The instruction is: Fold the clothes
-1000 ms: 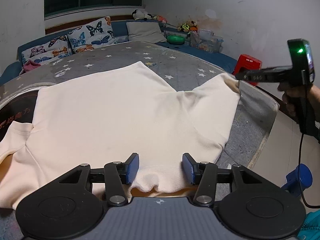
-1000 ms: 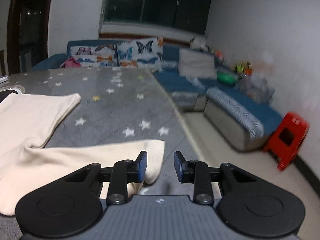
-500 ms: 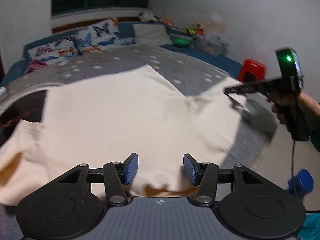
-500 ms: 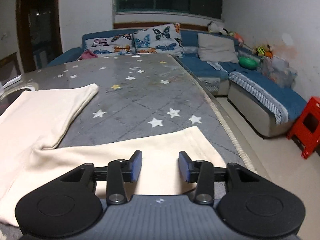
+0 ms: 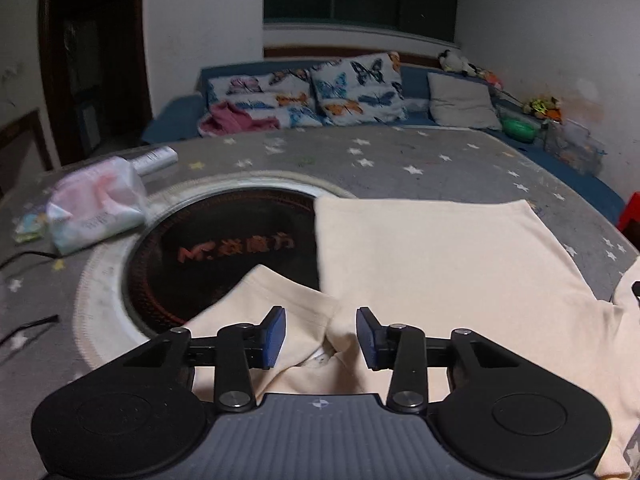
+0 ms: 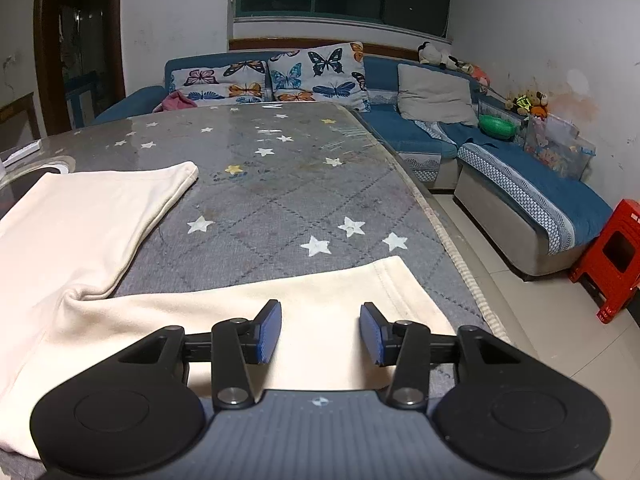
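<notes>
**Cream garment spread across the starred worktop**

Cream fabric, a top (image 5: 440, 264), lies flat on the grey star-patterned worktop (image 6: 280, 184), one edge overlapping the dark round inset (image 5: 224, 248). The left tool (image 5: 320, 338) has just been closing; its jaws stand partly apart over a puckered fold near the neckline, pads not pressing cloth. The right tool (image 6: 320, 332) has just been opening and hovers, empty, above a sleeve (image 6: 320, 296) near the worktop's edge. A clear plastic bag (image 5: 94, 208) with blurred contents sits beside the inset.
</notes>
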The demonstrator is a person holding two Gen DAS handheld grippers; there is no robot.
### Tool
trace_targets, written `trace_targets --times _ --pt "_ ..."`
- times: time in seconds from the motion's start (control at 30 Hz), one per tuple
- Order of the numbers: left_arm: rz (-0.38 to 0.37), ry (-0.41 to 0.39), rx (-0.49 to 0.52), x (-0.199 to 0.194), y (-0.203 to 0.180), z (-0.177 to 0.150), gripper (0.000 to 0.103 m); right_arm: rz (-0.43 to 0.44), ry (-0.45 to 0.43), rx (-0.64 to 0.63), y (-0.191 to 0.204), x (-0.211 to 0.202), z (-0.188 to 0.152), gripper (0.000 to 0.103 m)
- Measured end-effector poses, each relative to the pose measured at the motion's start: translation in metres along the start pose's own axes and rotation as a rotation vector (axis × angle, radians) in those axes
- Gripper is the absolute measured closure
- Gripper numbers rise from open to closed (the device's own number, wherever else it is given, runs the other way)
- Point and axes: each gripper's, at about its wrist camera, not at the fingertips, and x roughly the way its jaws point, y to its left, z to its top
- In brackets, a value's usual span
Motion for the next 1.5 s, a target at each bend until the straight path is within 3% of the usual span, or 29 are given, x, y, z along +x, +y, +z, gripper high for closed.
trace_targets --times 0.17,0.3,0.37,0.47,0.63,0.93,1.1,1.23,1.33,1.5 --pt "0.017 0.024 -0.034 0.023 0.002 0.000 0.062 -0.003 0.004 -0.003 0.001 0.001 0.001 0.059" --pt "0.002 0.031 -0.039 0.031 0.004 -0.003 0.077 -0.005 0.008 -0.006 0.001 0.002 0.002 0.058" --pt "-0.018 0.024 -0.055 0.032 0.007 -0.003 0.090 -0.007 0.010 -0.008 0.002 0.002 0.002 0.058" --pt "-0.027 -0.004 -0.093 0.025 0.014 -0.003 0.097 -0.009 0.012 -0.011 0.002 0.002 0.003 0.058" --pt "-0.003 -0.068 -0.165 0.004 0.038 -0.001 0.098 -0.012 0.017 -0.016 0.003 0.002 0.003 0.058" --pt "0.154 -0.151 -0.288 -0.043 0.108 -0.011 0.098 -0.023 0.021 -0.024 0.005 0.002 0.004 0.058" --pt "0.240 -0.138 -0.335 -0.054 0.142 -0.030 0.098 -0.029 0.024 -0.035 0.006 0.002 0.006 0.057" --pt "0.311 -0.101 -0.310 -0.053 0.153 -0.047 0.098 -0.035 0.029 -0.058 0.008 0.000 0.008 0.057" --pt "0.329 -0.073 -0.321 -0.052 0.159 -0.060 0.098 -0.033 0.030 -0.078 0.012 -0.003 0.011 0.057" --pt "0.348 -0.056 -0.332 -0.052 0.165 -0.072 0.098 0.060 0.000 -0.160 0.037 -0.022 0.022 0.057"
